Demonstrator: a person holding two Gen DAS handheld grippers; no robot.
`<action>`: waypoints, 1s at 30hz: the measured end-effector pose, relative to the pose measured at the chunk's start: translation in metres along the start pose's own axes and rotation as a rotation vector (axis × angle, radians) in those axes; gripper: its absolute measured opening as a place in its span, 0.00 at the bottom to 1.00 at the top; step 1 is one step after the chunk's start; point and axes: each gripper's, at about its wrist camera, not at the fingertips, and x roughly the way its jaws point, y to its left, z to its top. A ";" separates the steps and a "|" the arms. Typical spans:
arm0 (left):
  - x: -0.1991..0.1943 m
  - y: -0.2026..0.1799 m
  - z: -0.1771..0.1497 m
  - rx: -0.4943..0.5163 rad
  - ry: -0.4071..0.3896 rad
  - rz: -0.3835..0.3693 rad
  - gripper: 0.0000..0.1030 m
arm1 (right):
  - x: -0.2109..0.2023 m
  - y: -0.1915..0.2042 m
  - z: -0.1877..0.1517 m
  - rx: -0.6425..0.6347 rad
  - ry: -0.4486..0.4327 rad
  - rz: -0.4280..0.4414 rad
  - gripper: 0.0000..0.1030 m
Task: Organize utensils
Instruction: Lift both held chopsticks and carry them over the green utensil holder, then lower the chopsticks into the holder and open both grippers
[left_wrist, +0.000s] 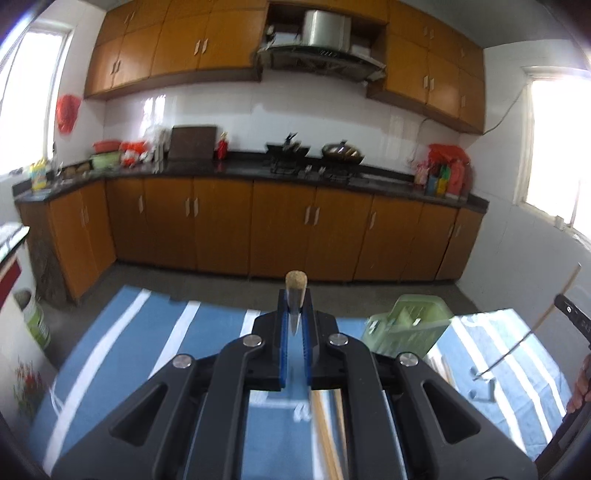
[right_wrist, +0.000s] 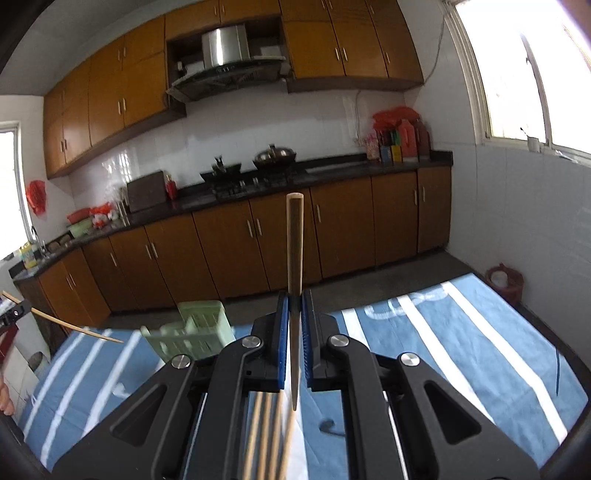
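My left gripper (left_wrist: 294, 306) is shut on a wooden chopstick (left_wrist: 294, 286) that points away from the camera, held above the blue striped cloth. My right gripper (right_wrist: 294, 306) is shut on another wooden chopstick (right_wrist: 295, 243), held upright above the cloth. A light green utensil basket (left_wrist: 406, 323) stands on the table, right of the left gripper; it also shows in the right wrist view (right_wrist: 194, 330), left of the right gripper. Several loose chopsticks (right_wrist: 266, 435) lie on the cloth below the right gripper. Each gripper with its chopstick shows at the edge of the other view (left_wrist: 546, 314) (right_wrist: 70, 326).
The table carries a blue cloth with white stripes (right_wrist: 443, 332). Wooden kitchen cabinets (left_wrist: 258, 229) and a dark counter with a stove and wok (left_wrist: 341, 151) run along the far wall. A green-labelled bucket (left_wrist: 35, 317) stands on the floor at the left; a red pot (right_wrist: 504, 278) stands at the right.
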 end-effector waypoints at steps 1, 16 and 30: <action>-0.003 -0.005 0.011 0.006 -0.012 -0.018 0.07 | -0.003 0.003 0.011 0.005 -0.022 0.013 0.07; 0.012 -0.084 0.059 0.079 0.025 -0.222 0.07 | 0.019 0.063 0.061 0.005 -0.151 0.175 0.07; 0.068 -0.092 0.019 0.090 0.171 -0.215 0.08 | 0.068 0.070 0.014 -0.013 0.020 0.160 0.08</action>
